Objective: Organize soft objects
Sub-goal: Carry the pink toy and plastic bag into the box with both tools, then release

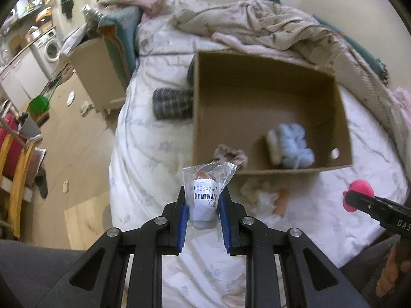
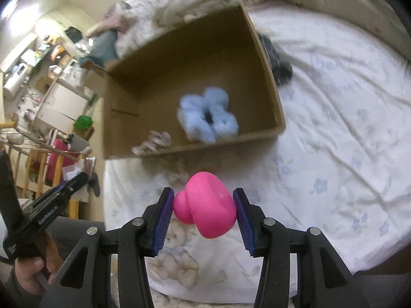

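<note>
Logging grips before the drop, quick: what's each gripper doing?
Left gripper: shut on a clear plastic packet.
Right gripper: shut on a pink squishy toy.

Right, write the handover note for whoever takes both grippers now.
Left gripper: shut on a small clear plastic packet with a barcode label.
Right gripper: shut on a pink soft toy.
Both are held above the bed, short of the cardboard box.
Done: blue fluffy scrunchie and a pinkish scrunchie lie in the box.
Left: drop both held items in; fluffy bits by the near wall and dark striped cloth beside the box remain out.
</note>
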Available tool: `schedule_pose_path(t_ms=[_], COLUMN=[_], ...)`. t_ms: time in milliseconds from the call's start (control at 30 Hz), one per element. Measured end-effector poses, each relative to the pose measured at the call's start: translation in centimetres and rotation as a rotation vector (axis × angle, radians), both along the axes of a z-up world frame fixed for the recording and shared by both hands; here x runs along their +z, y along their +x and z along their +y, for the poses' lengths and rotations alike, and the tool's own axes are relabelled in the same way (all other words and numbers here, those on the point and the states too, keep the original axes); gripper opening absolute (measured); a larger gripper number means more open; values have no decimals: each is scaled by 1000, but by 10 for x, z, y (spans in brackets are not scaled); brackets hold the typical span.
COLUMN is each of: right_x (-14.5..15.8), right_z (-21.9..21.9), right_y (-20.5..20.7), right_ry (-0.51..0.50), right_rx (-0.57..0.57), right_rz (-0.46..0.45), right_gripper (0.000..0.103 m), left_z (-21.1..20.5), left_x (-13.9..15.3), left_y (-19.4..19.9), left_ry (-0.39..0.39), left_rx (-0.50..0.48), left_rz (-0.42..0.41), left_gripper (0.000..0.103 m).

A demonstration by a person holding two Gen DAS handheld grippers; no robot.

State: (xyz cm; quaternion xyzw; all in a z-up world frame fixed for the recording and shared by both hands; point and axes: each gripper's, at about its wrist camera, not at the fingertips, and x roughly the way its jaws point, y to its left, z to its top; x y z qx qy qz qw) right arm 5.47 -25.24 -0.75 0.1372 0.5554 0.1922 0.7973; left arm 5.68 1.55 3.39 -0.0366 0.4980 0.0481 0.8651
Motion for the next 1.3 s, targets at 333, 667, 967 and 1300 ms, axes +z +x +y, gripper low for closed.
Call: schedule_pose_path(t_ms=[333, 667, 967, 1300], right_x=[61, 70, 22, -21], right_z=[10, 21, 16, 21], right_y=[24, 66, 85, 99], right_ry=[64, 64, 103, 110], right_rx=[31, 59, 32, 19], right_rz=[-155, -217, -158, -33], right_gripper=[50, 50, 50, 50], left_z=[-17, -15, -10, -22], left_x=[47, 35, -18, -48], left_y=[29, 79, 106, 113], left_ry=[-15, -26, -68, -72], left_rx=[-106, -116, -84, -130], left_rz=[-103, -97, -24, 26], left_gripper=[20, 20, 20, 20])
